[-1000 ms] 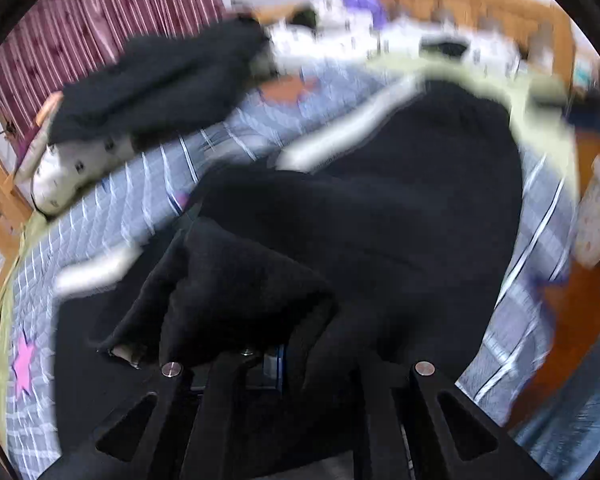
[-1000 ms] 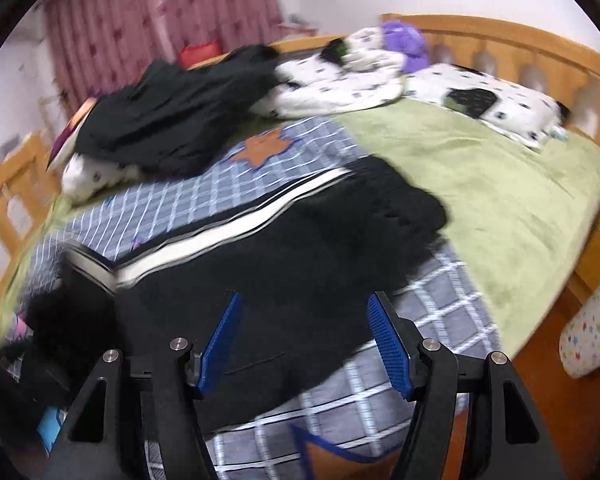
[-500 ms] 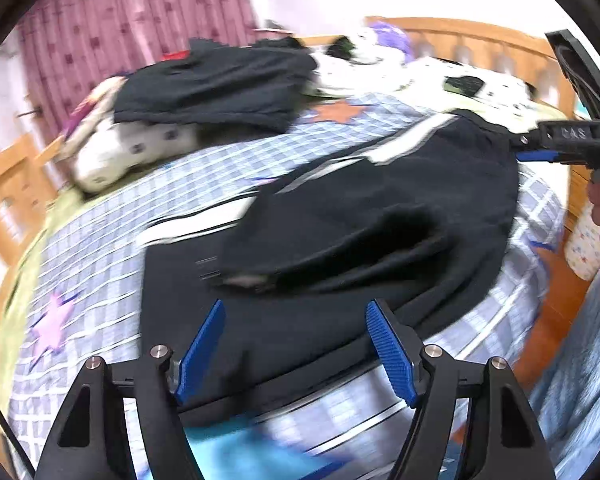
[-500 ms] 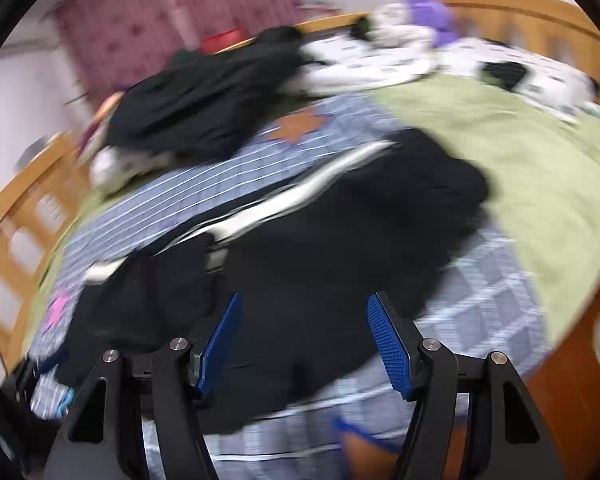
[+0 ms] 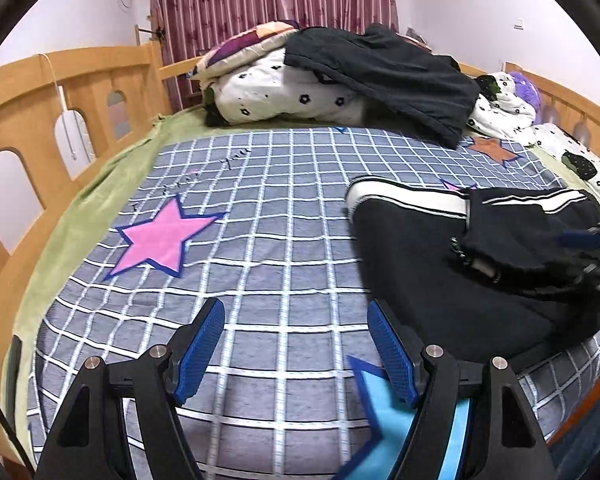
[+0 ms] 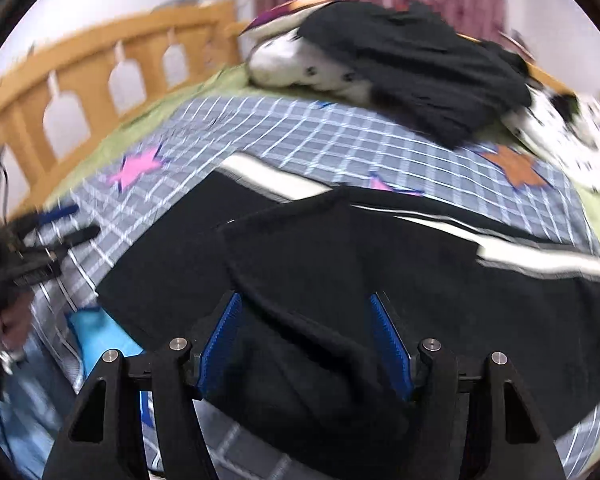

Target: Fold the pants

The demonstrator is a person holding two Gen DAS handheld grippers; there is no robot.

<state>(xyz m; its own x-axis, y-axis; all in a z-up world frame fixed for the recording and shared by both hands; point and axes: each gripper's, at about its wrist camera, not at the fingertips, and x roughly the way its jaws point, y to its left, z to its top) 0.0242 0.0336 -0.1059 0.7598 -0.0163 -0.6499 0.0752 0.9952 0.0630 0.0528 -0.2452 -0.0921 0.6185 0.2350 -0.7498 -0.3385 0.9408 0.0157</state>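
Note:
The black pants point(image 5: 440, 264) with a white side stripe lie folded over on the checked bedspread point(image 5: 260, 216), right of centre in the left wrist view. My left gripper point(image 5: 295, 312) is open over bare bedspread to the left of the pants, with nothing between its fingers. My right gripper point(image 6: 305, 304) is open just above the folded black pants point(image 6: 340, 248), and a ridge of cloth runs under the gap without being pinched. The right gripper point(image 5: 596, 248) also shows over the pants' far end. The left gripper point(image 6: 40, 236) shows at the left edge, with a hand below it.
A heap of flowered bedding point(image 5: 284, 88) with a black garment point(image 5: 384, 68) on top lies at the back. The wooden bed rail point(image 5: 60, 92) runs along the left, with a green blanket point(image 5: 100, 184) beside it. White pillows point(image 5: 580, 160) sit at far right.
My left gripper let go of the black cloth, opened and swung left away from the pants. My right gripper stayed open and swept over the folded pants.

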